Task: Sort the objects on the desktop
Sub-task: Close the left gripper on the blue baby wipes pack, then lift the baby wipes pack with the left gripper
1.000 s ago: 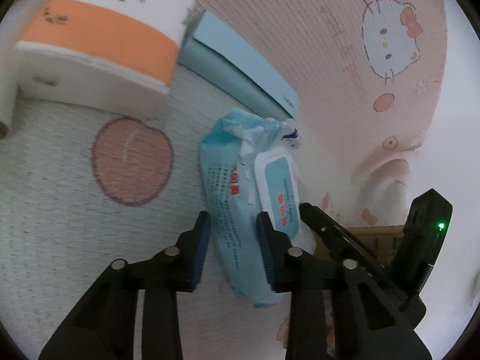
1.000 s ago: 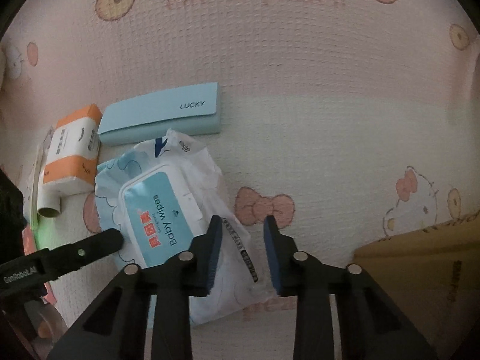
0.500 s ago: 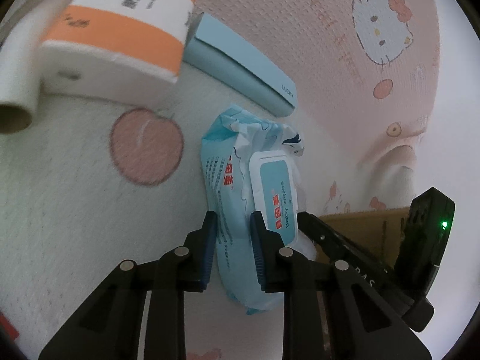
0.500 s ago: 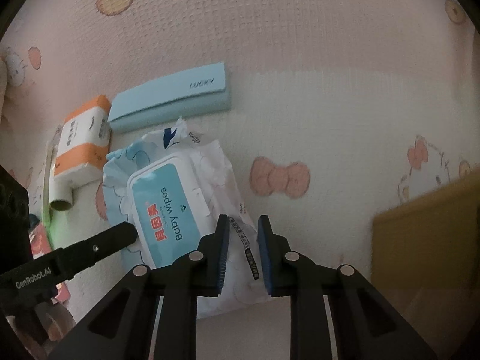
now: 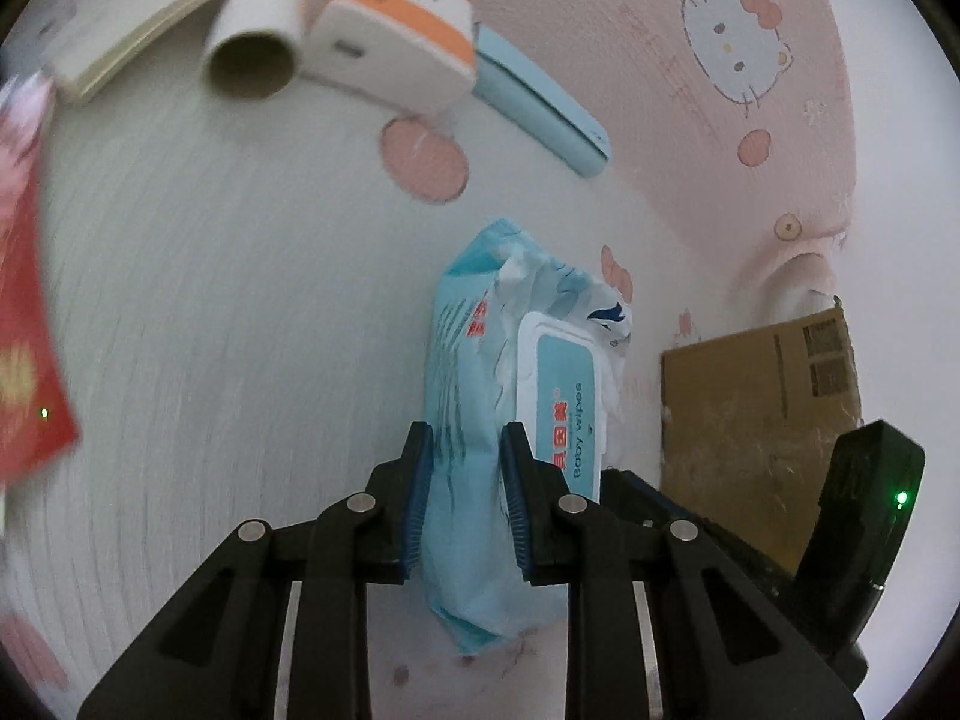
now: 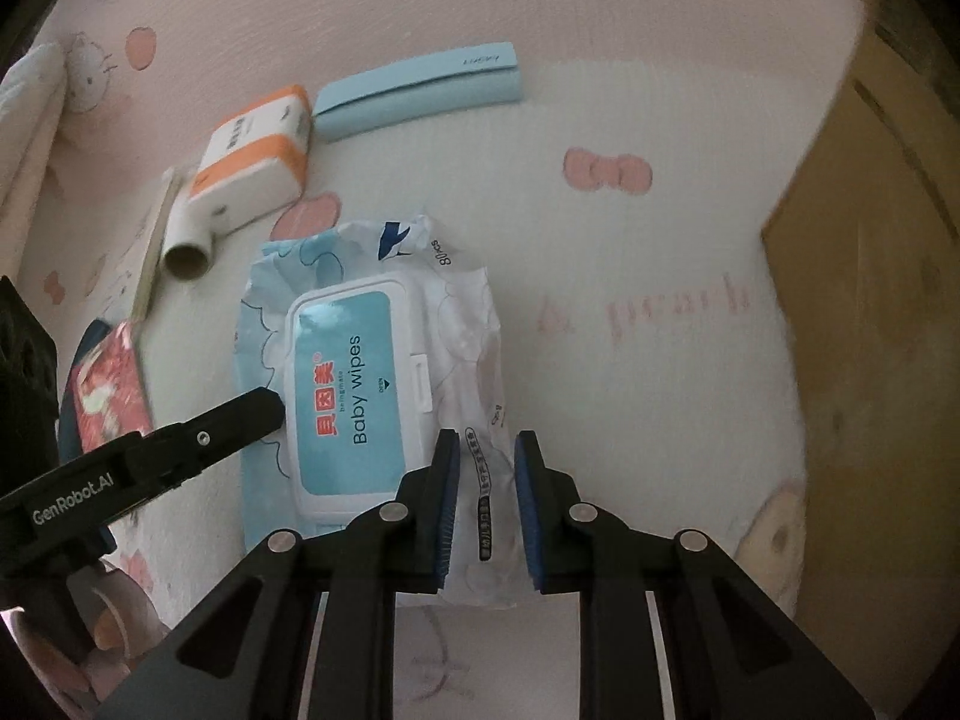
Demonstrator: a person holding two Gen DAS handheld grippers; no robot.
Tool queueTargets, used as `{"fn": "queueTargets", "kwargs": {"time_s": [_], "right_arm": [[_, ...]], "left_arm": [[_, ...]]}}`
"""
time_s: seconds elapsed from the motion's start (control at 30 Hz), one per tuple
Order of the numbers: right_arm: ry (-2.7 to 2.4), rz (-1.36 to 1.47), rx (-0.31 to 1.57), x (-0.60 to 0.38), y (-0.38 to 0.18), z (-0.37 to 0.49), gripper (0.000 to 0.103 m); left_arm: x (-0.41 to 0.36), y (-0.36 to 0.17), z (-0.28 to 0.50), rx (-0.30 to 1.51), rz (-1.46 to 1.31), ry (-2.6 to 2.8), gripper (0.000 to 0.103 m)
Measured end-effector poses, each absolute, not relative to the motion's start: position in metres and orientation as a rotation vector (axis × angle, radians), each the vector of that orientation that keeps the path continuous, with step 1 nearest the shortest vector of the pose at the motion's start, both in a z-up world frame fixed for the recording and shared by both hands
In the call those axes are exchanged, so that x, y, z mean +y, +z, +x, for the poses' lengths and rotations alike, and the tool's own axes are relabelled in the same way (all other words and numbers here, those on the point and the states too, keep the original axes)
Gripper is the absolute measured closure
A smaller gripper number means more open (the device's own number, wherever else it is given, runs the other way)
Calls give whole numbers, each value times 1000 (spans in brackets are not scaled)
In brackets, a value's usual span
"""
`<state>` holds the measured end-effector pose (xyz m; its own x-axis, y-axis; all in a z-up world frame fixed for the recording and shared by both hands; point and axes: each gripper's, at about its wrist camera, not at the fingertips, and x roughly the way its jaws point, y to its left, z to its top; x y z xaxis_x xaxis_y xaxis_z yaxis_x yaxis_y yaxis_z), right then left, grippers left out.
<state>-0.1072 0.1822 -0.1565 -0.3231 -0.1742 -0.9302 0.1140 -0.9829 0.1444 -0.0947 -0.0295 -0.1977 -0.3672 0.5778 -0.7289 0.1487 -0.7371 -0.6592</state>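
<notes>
A blue and white pack of baby wipes hangs above the pink mat, held from both sides. My left gripper is shut on its left edge. My right gripper is shut on its right edge. In the right wrist view the left gripper's finger touches the pack's left side. A brown cardboard box stands to the right of the pack.
On the mat behind lie an orange and white tissue pack, a light blue case, a cardboard tube, a thin booklet and a red packet.
Both grippers closed on the wipes pack and raised it off the mat. The other objects now look farther away and the cardboard box looks nearer.
</notes>
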Motion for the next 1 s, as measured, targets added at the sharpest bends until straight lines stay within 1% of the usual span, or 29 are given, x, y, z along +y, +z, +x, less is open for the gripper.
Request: {"fn": "queueTargets", "kwargs": {"time_s": [0.1,0.23,0.47,0.5,0.53,0.57,0.6,0.63,0.67,0.7,0.73,0.77,0.8,0.83,0.93,1.0], "right_arm": [[-2408,1710,-84,181,-158,-97,86],[-2395,1714,-130,187,-161,-87,86],[-2339,1744,-350,211,-162,-84,86],[-2330,1754,-384,213,-163,-85,86],[-2325,1760,-403,215,-164,-86,85],[-2321,1762,-423,216,-163,-87,85],[-2318,1759,-436,217,-163,-88,85],[-2317,1756,-438,217,-161,-90,83],[-2320,1750,-438,217,-160,-92,81],[-2323,1734,-438,217,-157,-94,72],[-2327,1721,-434,217,-155,-96,58],[-2335,1701,-423,215,-152,-99,51],[-2339,1685,-416,214,-150,-101,39],[-2346,1660,-402,212,-149,-104,37],[-2333,1652,-372,207,-155,-112,37],[-2296,1675,-399,206,-164,-115,37]], "left_arm": [[-28,-200,-82,-1001,-1572,2175,76],[-27,-197,-77,-962,-1578,2195,76],[-29,-195,-82,-959,-1593,2153,75],[-27,-195,-81,-960,-1590,2159,73],[-28,-194,-82,-971,-1580,2154,66],[-29,-193,-83,-987,-1569,2149,62],[-30,-192,-84,-1009,-1555,2140,59],[-31,-191,-86,-1031,-1543,2130,57],[-32,-191,-88,-1049,-1536,2119,57],[-32,-191,-91,-1061,-1530,2106,54],[-31,-191,-94,-1061,-1533,2094,51],[-30,-192,-98,-1055,-1542,2084,51],[-29,-195,-100,-1055,-1552,2082,51],[-29,-197,-103,-1061,-1560,2080,51],[-26,-207,-107,-1095,-1589,2049,51],[-24,-213,-108,-1102,-1612,2029,51]]}}
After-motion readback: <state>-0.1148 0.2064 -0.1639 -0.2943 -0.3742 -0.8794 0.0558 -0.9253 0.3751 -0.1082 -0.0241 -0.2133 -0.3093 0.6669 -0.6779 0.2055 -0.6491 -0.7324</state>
